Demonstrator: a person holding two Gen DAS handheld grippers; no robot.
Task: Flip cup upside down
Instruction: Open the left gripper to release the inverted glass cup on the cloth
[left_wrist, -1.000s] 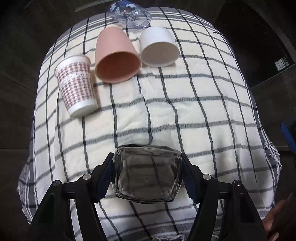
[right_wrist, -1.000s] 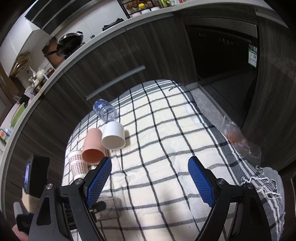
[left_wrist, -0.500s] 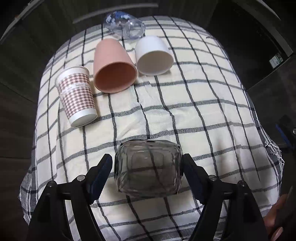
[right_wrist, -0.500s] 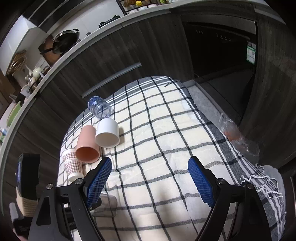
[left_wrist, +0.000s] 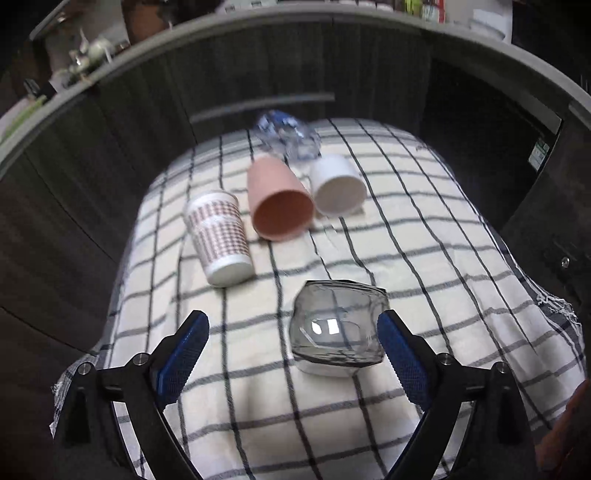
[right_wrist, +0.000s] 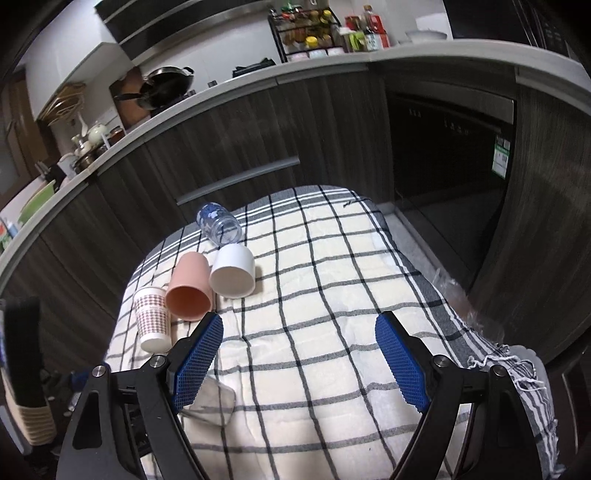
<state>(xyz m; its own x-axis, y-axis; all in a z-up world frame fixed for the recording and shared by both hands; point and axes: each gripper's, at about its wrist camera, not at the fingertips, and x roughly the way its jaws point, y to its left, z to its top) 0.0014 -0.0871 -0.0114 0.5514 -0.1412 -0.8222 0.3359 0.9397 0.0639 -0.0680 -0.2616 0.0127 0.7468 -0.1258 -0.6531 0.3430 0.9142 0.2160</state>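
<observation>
The checked cloth (left_wrist: 424, 258) covers the whole tabletop, its fringed right edge hanging over the side near a dark cabinet. Most of the right half and the near middle of the cloth lie bare, while the far left corner is crowded.

The left gripper (left_wrist: 291, 350) has its blue pads spread wide, gripping nothing. The smoky glass cup (left_wrist: 338, 326) stands between them, close against the right pad and well apart from the left one, near the front edge of the tabletop. It is faceted and translucent, and its wide end seems to meet the cloth; whether it touches the pad I cannot tell.

The right gripper (right_wrist: 299, 362) is also wide apart and holds nothing, hovering over bare cloth.

Toward the far left corner, a paper cup (left_wrist: 219, 236) with a houndstooth print stands mouth down. Just beside it a pink cup (left_wrist: 277, 201) lies on its side, its mouth facing the camera and showing nothing inside. A white cup (left_wrist: 338, 184) lies likewise next to it, and a clear plastic bottle (right_wrist: 218, 223) lies behind them at the far edge.
</observation>
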